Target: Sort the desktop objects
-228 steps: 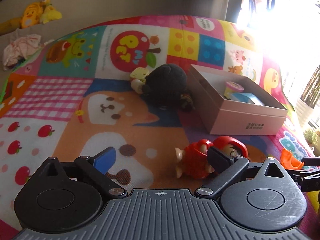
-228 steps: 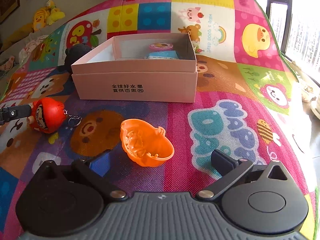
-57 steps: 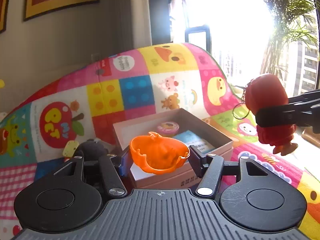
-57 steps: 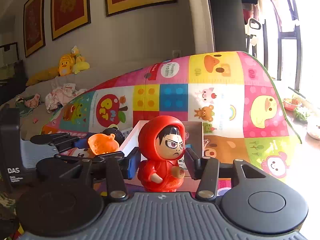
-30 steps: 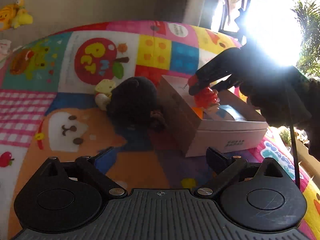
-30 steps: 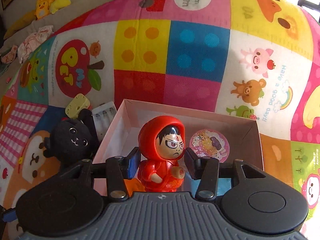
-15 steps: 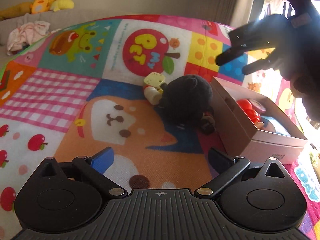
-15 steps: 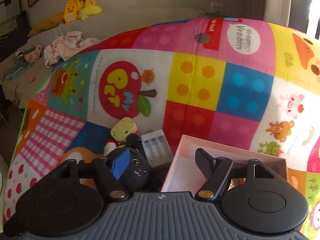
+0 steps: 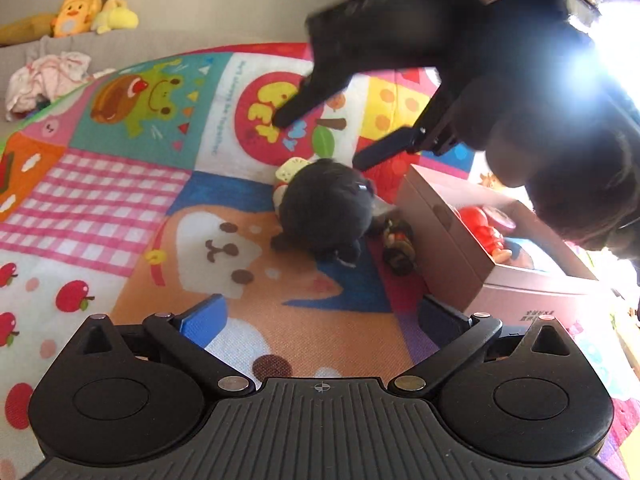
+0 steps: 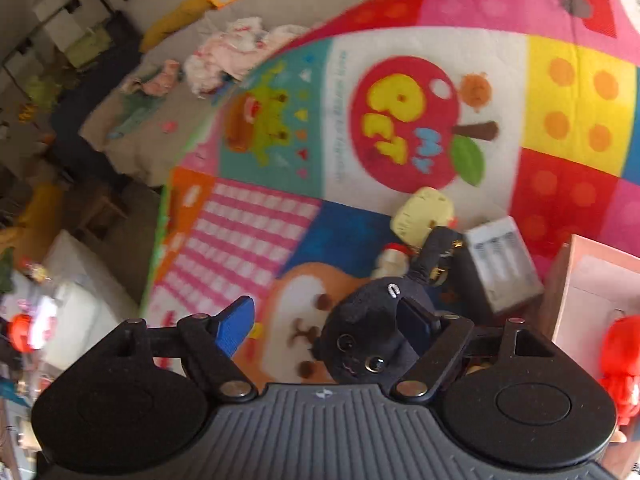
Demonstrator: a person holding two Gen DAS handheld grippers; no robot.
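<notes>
A black plush cat (image 9: 324, 208) lies on the colourful play mat (image 9: 120, 208), left of the open pink box (image 9: 460, 248). The red hooded figure (image 9: 480, 228) lies inside the box. My right gripper (image 9: 320, 140) hovers above the plush, held by a dark gloved hand. In the right wrist view its jaws are opening; the plush (image 10: 360, 344) shows between the fingers of the gripper (image 10: 326, 326), and the pads do not press on it. My left gripper (image 9: 322, 316) stands open and empty over the mat, nearer than the plush.
A pale yellow toy (image 10: 424, 212), a small white figure (image 10: 390, 260) and a grey battery case (image 10: 500, 264) lie just behind the plush. A small brown charm (image 9: 398, 248) sits between plush and box. Yellow stuffed toys (image 9: 92, 12) and clothes (image 9: 48, 76) lie beyond the mat.
The right gripper let go of the red figure in the box, opened, and swung left to above the black plush. The left gripper's view turned slightly.
</notes>
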